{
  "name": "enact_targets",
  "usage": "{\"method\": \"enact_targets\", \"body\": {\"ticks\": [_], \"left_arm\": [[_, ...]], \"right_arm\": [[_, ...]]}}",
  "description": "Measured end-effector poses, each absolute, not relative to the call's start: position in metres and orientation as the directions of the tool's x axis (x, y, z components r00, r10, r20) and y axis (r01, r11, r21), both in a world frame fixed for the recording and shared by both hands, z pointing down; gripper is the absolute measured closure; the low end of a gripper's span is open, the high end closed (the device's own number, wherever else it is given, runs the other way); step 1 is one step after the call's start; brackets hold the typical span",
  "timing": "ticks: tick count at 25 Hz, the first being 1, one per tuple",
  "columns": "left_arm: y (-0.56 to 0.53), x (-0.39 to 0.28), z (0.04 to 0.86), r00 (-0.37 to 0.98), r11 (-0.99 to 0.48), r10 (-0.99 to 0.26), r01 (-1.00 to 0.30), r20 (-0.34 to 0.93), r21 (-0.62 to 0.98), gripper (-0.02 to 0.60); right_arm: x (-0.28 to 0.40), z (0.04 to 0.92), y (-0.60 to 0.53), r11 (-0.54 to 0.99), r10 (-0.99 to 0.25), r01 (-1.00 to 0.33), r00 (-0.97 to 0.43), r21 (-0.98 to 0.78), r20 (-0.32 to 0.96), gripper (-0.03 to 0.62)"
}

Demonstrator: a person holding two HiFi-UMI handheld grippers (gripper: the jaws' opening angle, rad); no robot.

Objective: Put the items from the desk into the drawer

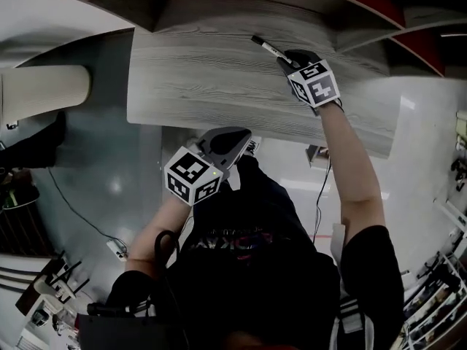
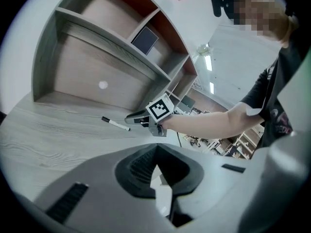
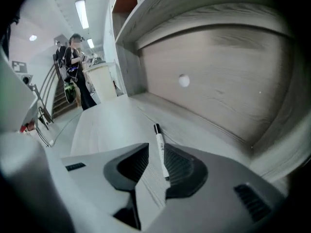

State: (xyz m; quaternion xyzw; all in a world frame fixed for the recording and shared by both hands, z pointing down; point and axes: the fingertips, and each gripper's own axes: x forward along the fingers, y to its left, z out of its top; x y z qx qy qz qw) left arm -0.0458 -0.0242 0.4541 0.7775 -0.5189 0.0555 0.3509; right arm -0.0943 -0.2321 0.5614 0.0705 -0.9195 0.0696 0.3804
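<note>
A white marker with a black cap lies on the grey wood desk, near its back edge. My right gripper is low over the desk, open, its jaws standing either side of the marker, which rests nearer the right-hand jaw. It still lies flat on the wood. My left gripper hangs at the desk's front edge, shut with nothing in it. From there the marker and the right gripper show across the desk. No drawer is in view.
Curved shelves with red-backed compartments rise behind the desk, and the back panel has a round hole. A white counter stands left. A cable trails on the floor. A person stands far off by the stairs.
</note>
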Motion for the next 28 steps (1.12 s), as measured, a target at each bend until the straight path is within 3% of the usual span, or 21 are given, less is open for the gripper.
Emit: {"method": "enact_targets", "body": {"ticks": [8,13,21,28], "left_arm": [[-0.019,-0.056,0.459,0.417,-0.187,-0.77,-0.871,0.483,0.455,0.571],[-0.013,-0.058,0.46,0.409,-0.169,-0.768,-0.872,0.493,0.46,0.571],[-0.012,-0.064,0.467,0.407,-0.147,-0.77,-0.863,0.492,0.484,0.571],[-0.014,-0.055,0.462,0.428,-0.181,-0.758,-0.863,0.492,0.471,0.571]], "right_arm": [[-0.114,0.61,-0.242,0.998,-0.057,-0.03,-0.526,0.048,0.849,0.473],[-0.12,0.624,-0.244,0.999,-0.04,-0.008,-0.466,0.041,0.884,0.464],[-0.121,0.63,-0.242,0.995,0.028,-0.071,-0.442,-0.066,0.897,0.511],[-0.116,0.62,-0.246,0.982,-0.009,-0.165,-0.518,-0.09,0.855,0.517]]}}
